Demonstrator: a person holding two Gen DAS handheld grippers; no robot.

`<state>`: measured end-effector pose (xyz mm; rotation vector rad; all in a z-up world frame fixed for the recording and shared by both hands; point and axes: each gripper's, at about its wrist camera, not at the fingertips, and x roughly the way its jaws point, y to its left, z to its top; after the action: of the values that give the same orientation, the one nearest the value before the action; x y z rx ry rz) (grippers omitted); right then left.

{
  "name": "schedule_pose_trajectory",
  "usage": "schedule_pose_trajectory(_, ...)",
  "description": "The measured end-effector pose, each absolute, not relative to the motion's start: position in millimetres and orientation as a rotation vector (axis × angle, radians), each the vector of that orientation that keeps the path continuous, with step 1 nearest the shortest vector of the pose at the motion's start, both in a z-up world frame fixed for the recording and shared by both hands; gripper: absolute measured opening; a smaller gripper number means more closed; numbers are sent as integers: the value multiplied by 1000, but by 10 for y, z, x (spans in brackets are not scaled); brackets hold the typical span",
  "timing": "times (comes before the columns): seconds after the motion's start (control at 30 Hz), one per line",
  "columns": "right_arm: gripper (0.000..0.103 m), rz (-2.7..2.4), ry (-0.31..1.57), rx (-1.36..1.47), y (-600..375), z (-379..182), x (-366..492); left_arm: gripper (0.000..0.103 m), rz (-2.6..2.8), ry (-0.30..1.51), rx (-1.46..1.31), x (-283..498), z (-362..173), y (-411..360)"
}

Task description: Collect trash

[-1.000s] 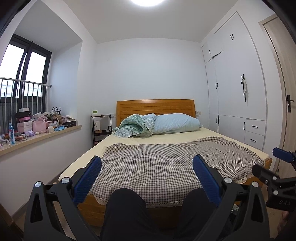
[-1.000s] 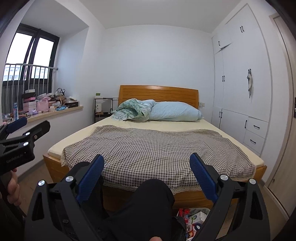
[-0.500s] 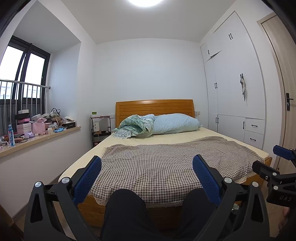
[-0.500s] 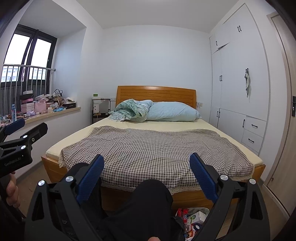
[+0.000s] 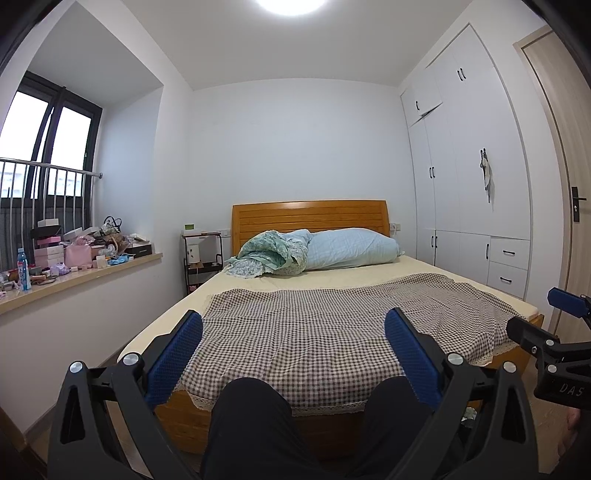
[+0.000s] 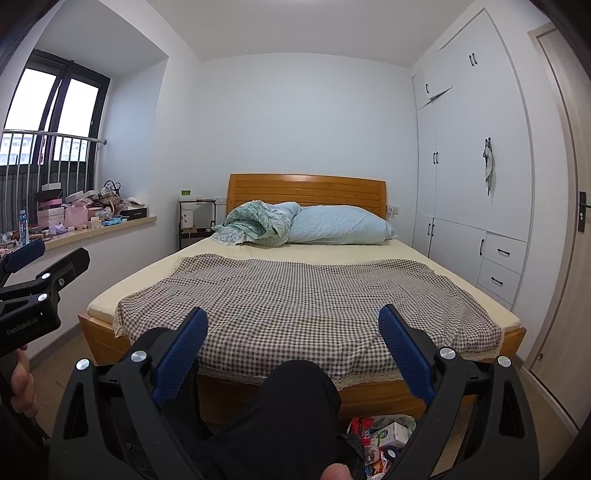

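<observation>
The room was evenly and brightly lit. A round ceiling lamp (image 5: 291,5) above the bed (image 5: 317,325) blew out to pure white in the left wrist view, and daylight through the window (image 6: 48,110) left of the bed clipped as well. Shadows were soft, darkest under the bed's foot. Fisheye distortion bowed the wardrobe (image 6: 480,177) right of the bed, and black vignetting filled the corners. Focus was sharp throughout, without motion blur.

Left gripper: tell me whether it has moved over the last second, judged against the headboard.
Yes, slightly. The left gripper has tilted upward: the headboard sits a little lower in its view, and more ceiling light shows.
</observation>
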<state>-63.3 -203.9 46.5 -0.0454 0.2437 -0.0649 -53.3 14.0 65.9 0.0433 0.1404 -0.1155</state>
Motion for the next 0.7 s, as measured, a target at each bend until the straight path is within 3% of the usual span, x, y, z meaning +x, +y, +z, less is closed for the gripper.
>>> schedule_pose_trajectory(0.7, 90, -71, 228, -60, -2022, 477, -647, 96, -125, 141, 42, -542, 684, 149)
